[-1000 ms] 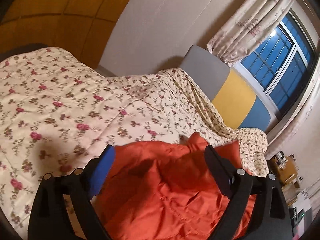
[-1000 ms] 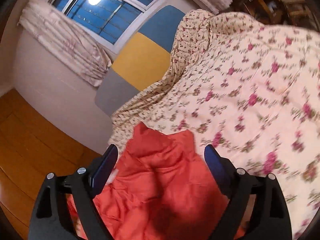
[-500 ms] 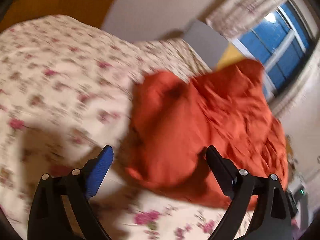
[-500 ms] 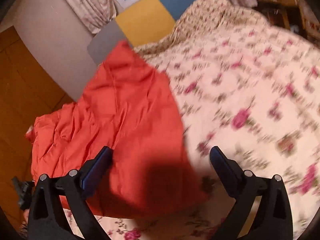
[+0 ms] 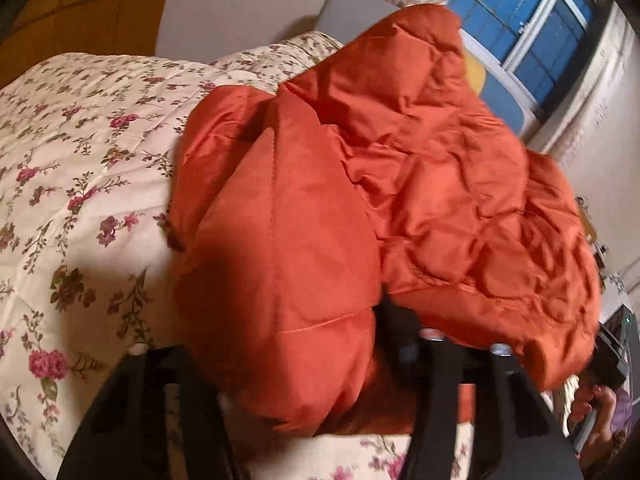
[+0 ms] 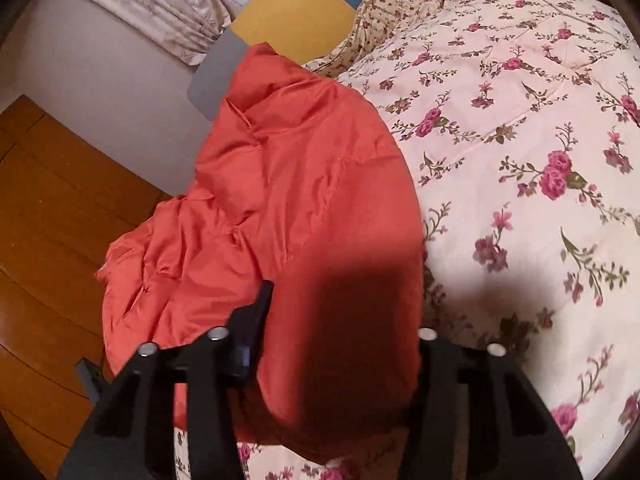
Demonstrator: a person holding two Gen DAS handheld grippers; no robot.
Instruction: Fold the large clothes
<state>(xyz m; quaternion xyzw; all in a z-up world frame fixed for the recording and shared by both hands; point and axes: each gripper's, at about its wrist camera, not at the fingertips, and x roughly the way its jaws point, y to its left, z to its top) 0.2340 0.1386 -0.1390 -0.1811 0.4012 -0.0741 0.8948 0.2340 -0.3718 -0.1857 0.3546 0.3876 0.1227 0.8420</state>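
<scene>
An orange-red quilted jacket (image 5: 360, 184) lies bunched on a floral bedspread (image 5: 80, 152). In the left wrist view a puffy part of it fills the gap between the fingers of my left gripper (image 5: 304, 344) and hides their tips. In the right wrist view the same jacket (image 6: 296, 208) sits between the fingers of my right gripper (image 6: 340, 320). Its left fingertip (image 6: 256, 320) presses the fabric; the right tip is hidden. Both grippers look closed in on jacket fabric.
The floral bedspread (image 6: 520, 140) covers the bed to the right. A grey, yellow and blue headboard (image 6: 288, 16), curtains and a window lie beyond. Wooden floor (image 6: 48, 220) is at the left. A hand with the other gripper (image 5: 600, 392) shows at the lower right.
The jacket went from lying low between open fingers to being bunched and lifted. Both grippers moved in and narrowed their jaws onto the fabric.
</scene>
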